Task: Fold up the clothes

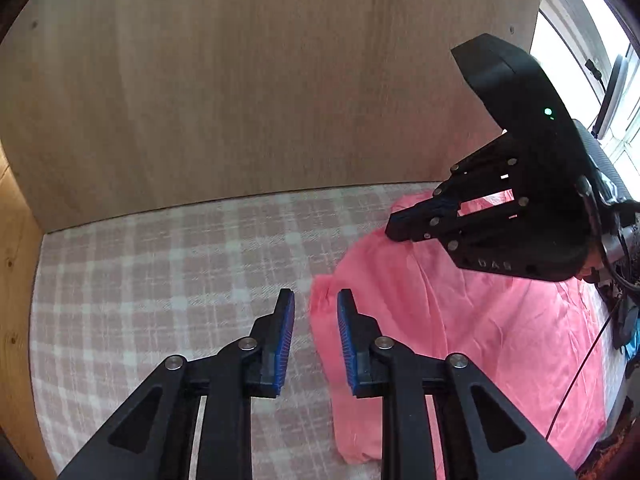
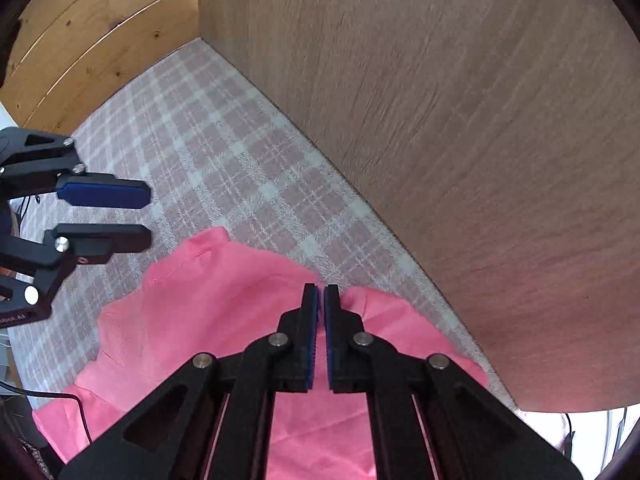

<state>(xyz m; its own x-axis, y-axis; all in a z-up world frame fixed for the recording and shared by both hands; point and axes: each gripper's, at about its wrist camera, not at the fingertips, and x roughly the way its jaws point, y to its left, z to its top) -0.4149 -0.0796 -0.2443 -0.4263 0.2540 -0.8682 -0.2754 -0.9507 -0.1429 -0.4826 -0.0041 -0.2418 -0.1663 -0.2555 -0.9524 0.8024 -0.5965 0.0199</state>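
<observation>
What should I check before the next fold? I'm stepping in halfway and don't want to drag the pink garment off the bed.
1. Left gripper free of cloth: ok, its jaws stand apart with nothing between them.
2. Right gripper closed: ok, only a thin slit shows between the pads.
3. Right gripper actually holding the pink garment: cannot tell, its tips sit over the cloth's far edge but no pinched fabric shows.
4. Garment lying flat: not ok, it is creased and bunched.
5. Room on the checked bedcover to the garment's left: ok, it shows bare.
6. Grippers apart from each other: ok.
</observation>
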